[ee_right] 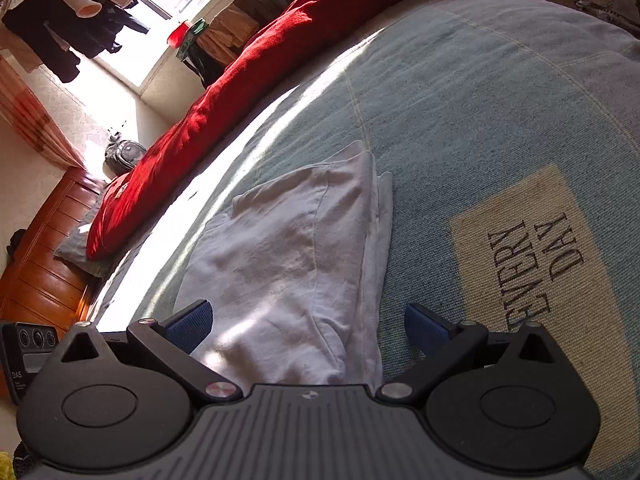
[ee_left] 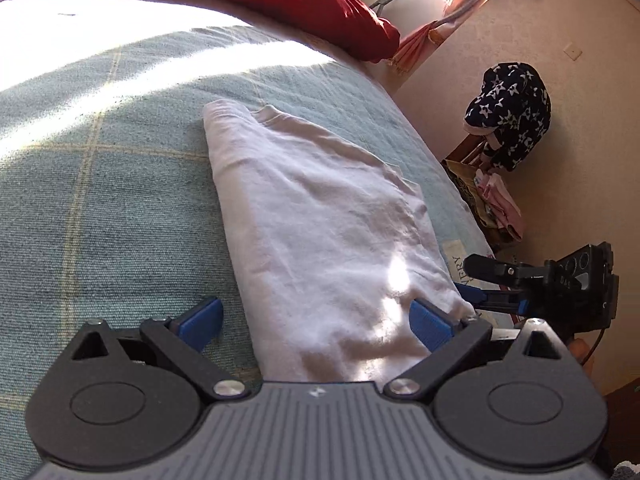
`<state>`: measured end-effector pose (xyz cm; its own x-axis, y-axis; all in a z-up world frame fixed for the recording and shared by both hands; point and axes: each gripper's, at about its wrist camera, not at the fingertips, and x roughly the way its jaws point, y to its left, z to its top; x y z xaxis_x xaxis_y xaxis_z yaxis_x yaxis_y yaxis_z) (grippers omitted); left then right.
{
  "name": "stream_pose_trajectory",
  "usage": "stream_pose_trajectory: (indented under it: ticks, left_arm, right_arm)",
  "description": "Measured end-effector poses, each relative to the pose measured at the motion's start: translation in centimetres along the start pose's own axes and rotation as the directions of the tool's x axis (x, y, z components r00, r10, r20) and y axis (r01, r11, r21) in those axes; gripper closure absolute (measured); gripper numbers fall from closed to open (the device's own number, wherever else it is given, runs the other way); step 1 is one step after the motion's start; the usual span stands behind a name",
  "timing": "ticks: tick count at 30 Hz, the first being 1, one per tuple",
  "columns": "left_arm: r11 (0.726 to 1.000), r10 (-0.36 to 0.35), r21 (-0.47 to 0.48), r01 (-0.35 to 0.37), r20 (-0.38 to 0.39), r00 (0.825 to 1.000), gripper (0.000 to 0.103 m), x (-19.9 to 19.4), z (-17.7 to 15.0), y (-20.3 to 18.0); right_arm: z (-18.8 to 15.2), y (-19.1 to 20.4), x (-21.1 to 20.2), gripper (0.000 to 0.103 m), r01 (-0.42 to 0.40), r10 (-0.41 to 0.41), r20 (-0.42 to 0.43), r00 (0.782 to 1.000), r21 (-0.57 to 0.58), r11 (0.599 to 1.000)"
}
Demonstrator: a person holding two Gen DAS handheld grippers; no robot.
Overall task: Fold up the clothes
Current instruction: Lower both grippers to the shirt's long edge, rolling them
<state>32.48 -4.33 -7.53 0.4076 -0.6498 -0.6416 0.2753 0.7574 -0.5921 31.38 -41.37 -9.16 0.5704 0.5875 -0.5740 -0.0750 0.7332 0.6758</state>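
Both the left gripper and right gripper gape wide, empty, over the folded white shirt on the blue bedspread; only the right view shows the "EVERY DAY" patch whole.

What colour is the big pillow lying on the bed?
Red pillow, clearest in the right wrist view.
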Motion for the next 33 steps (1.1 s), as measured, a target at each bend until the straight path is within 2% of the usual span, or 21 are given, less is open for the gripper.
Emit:
stream_pose_trajectory:
  ticks: [6, 9, 16, 25, 30, 33]
  left_arm:
    - [0.987, -0.134, -0.092, 0.135, 0.016, 0.991, 0.001, 0.7, 0.5, 2.8]
    - [0.978, -0.169, -0.117, 0.171, 0.023, 0.985, 0.001, 0.7, 0.6, 3.5]
    - [0.975, -0.171, -0.138, 0.174, 0.032, 0.985, 0.001, 1.3, 1.6, 3.3]
    - [0.961, -0.188, -0.202, 0.190, 0.030, 0.982, 0.001, 4.1, 5.2, 3.6]
    - [0.972, -0.173, -0.159, 0.171, 0.002, 0.985, 0.001, 3.2, 3.9, 2.5]
    - [0.975, -0.179, -0.133, 0.175, -0.018, 0.984, 0.001, 2.8, 3.1, 2.5]
  right_arm:
    - [-0.1, -2.4, 0.5, 0.000, -0.106, 0.103, 0.034, 0.994, 0.093, 0.990]
    - [0.0, -2.7, 0.4, 0.000, -0.131, 0.129, 0.028, 0.991, 0.098, 0.987]
    - [-0.4, -2.2, 0.6, 0.000, -0.119, 0.115, 0.055, 0.992, 0.065, 0.991]
    - [3.4, -2.6, 3.5, 0.000, -0.164, 0.166, -0.005, 0.986, 0.123, 0.979]
    - [3.4, -2.6, 3.6, 0.000, -0.179, 0.186, -0.030, 0.982, 0.150, 0.972]
    - [2.2, -1.8, 3.1, 0.000, -0.194, 0.207, -0.090, 0.974, 0.135, 0.972]
